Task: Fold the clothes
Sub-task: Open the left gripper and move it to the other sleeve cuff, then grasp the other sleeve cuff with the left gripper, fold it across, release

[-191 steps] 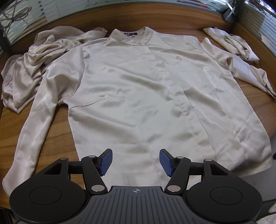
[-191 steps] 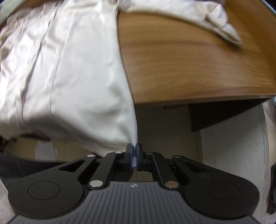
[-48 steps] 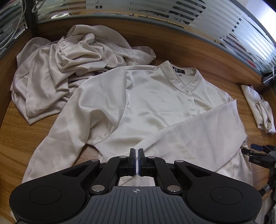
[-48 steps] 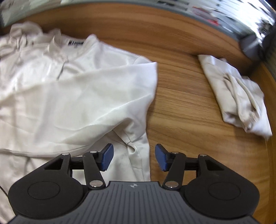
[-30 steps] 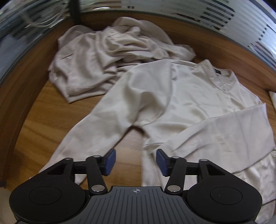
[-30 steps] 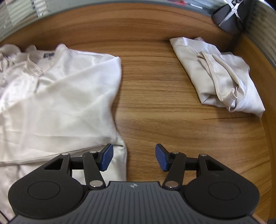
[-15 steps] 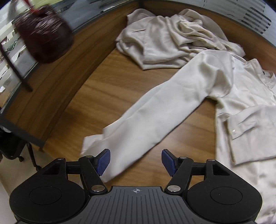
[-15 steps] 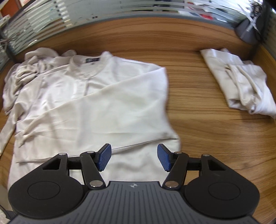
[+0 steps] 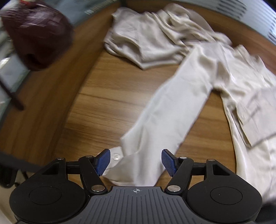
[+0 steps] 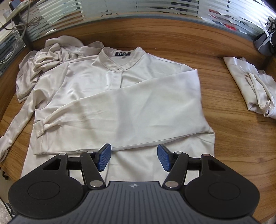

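Cream shirt (image 10: pixel 107 89) w/ navy label (image 10: pixel 123 53), brown woodgrain table (image 10: pixel 232 134), blue pads (image 10: pixel 103 159), striped glass (image 10: pixel 120 8).

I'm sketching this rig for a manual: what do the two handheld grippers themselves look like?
Both look identical. The left gripper and right gripper each have a matte black body with a ribbed dark grey centre plate bearing a small crosshair mark, a round black disc at either side, and black linkage arms with silver pivot pins. The jaws end in blue textured pads. No cables or sleeves show.

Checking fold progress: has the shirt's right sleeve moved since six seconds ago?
Yes. The right sleeve now lies folded across the shirt's chest, off the table.
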`<move>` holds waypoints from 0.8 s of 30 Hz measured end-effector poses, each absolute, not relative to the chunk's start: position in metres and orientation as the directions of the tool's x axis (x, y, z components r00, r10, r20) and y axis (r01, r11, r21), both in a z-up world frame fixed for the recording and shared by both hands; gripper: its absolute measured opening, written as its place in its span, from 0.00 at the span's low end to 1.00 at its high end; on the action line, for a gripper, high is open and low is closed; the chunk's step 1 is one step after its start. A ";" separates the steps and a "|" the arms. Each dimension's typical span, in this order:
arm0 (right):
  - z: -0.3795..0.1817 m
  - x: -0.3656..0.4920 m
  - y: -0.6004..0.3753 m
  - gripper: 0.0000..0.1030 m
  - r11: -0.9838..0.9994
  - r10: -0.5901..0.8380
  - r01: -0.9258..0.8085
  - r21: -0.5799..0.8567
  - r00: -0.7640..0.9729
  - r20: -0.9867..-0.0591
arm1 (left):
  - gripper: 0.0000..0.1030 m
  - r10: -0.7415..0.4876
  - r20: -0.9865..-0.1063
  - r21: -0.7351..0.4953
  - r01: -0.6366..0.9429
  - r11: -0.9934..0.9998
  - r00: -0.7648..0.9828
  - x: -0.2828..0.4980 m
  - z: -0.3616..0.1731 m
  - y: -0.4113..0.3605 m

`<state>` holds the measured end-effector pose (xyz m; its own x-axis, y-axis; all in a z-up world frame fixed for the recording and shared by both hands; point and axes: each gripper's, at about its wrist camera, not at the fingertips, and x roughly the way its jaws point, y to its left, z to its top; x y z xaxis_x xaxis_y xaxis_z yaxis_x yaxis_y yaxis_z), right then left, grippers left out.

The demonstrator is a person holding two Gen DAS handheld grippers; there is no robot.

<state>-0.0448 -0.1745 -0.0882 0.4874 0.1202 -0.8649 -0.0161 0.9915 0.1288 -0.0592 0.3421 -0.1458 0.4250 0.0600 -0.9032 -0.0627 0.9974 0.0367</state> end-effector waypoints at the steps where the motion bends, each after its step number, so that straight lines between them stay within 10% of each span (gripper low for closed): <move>1: -0.087 -0.047 -0.172 0.63 0.992 0.119 -0.014 0.128 0.490 -0.863 | 0.61 0.050 -0.910 0.036 -0.042 0.998 0.412 -0.057 -0.149 0.342; 5: -0.085 -0.055 -0.168 0.63 0.991 0.110 0.005 0.130 0.499 -0.859 | 0.04 0.002 -0.929 0.008 0.013 1.000 0.370 -0.051 -0.153 0.337; 24: -0.075 -0.096 -0.197 0.63 0.976 0.070 0.131 0.172 0.561 -0.825 | 0.04 -0.485 -0.777 -0.421 0.240 0.874 0.402 0.012 -0.042 0.219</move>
